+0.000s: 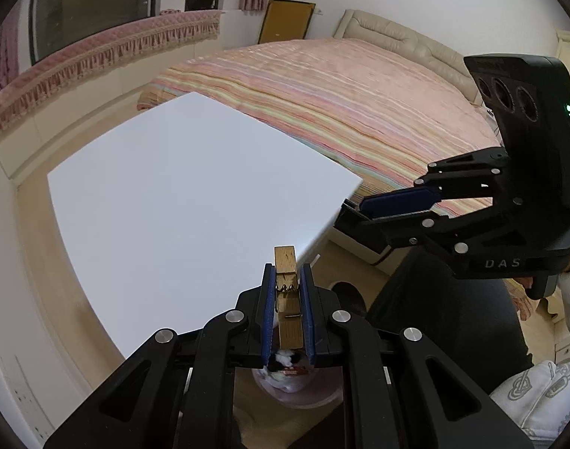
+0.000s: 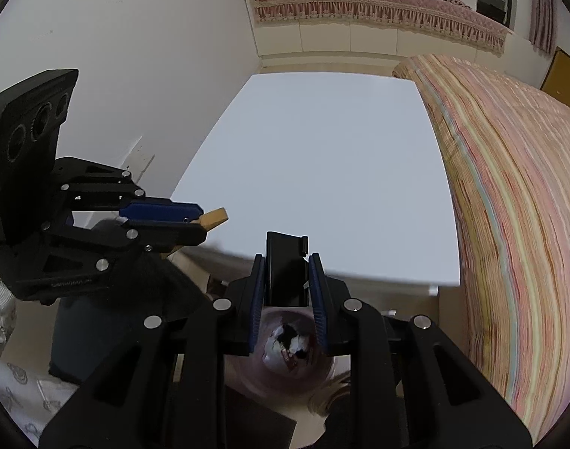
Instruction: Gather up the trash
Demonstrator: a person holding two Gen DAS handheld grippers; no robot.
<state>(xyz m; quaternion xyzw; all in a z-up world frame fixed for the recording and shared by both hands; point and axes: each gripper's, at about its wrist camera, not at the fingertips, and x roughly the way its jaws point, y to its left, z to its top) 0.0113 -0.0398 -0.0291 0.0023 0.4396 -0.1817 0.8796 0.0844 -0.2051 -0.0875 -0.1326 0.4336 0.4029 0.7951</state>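
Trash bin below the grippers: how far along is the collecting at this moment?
Done: the bin already holds some crumpled trash, and the white table shows nothing on it. In hand: the left gripper is shut on a wooden clothespin, the right gripper on a black clip. Left: releasing both over the bin.

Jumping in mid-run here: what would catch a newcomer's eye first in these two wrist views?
The wooden clothespin clamped in the left gripper, and the black clip in the right gripper. Both hang over a pink trash bin with litter inside, beside the bare white table and striped bed.
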